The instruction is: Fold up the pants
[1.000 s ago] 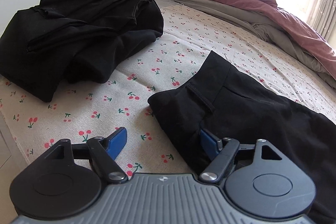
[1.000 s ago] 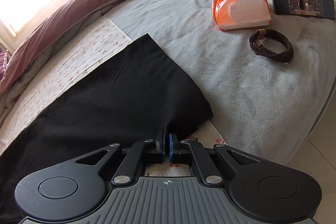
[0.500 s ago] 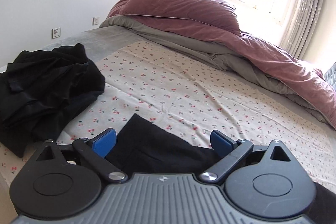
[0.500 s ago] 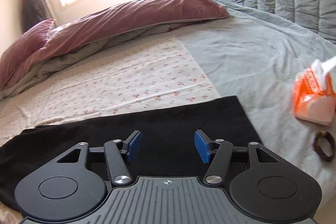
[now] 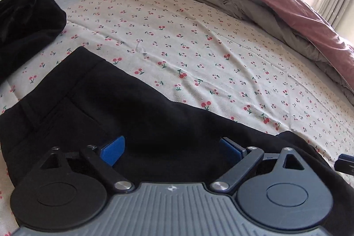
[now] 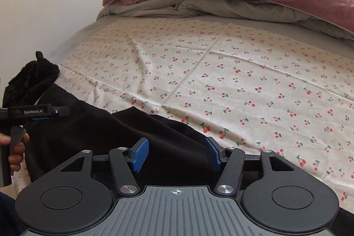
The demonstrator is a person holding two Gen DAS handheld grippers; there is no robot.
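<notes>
Blue pads on the left gripper (image 5: 171,147) stand wide and are closing slightly over the waist end of the black pants (image 5: 110,107), which lie flat along the near edge of the cherry-print sheet (image 5: 199,41); the right gripper (image 6: 176,155), jaws narrower and closing, hangs over a rumpled fold of the same cloth with nothing pinched. Each gripper should probably bite both layers at the near edge before lifting, keeping the fold square. Both tilt downward, and a hand (image 6: 15,147) grips the left tool's handle.

left tongs (image 5: 171,148): spread wide, closing, empty | right tongs (image 6: 176,155): apart, closing, empty
</notes>
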